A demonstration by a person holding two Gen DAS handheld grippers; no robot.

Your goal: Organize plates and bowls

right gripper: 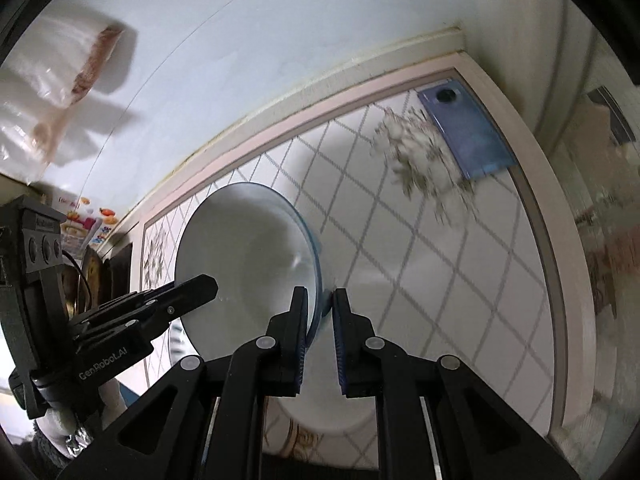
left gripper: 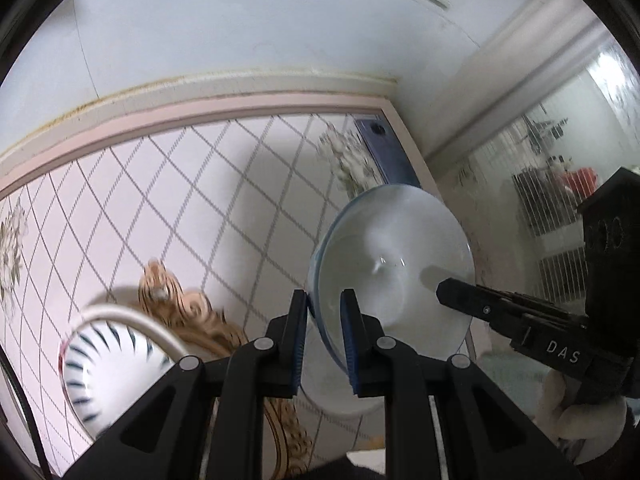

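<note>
A white bowl with a blue rim (left gripper: 394,256) is held tilted above the tiled table, gripped from both sides. My left gripper (left gripper: 326,304) is shut on its near rim. My right gripper (right gripper: 320,300) is shut on the opposite rim of the same bowl (right gripper: 244,248). Each gripper shows in the other's view: the right one (left gripper: 456,292) at the bowl's right edge, the left one (right gripper: 200,284) at its left edge. A white bowl with blue stripes (left gripper: 108,356) sits on the table at lower left. A white plate (right gripper: 328,416) lies on the table below the held bowl.
The table has a diamond-tile top (left gripper: 180,200) with a pink border and a flower print. A blue phone (right gripper: 464,132) lies at its far corner. A gold ornate object (left gripper: 188,312) lies by the striped bowl. A plastic bag (right gripper: 52,92) hangs at upper left.
</note>
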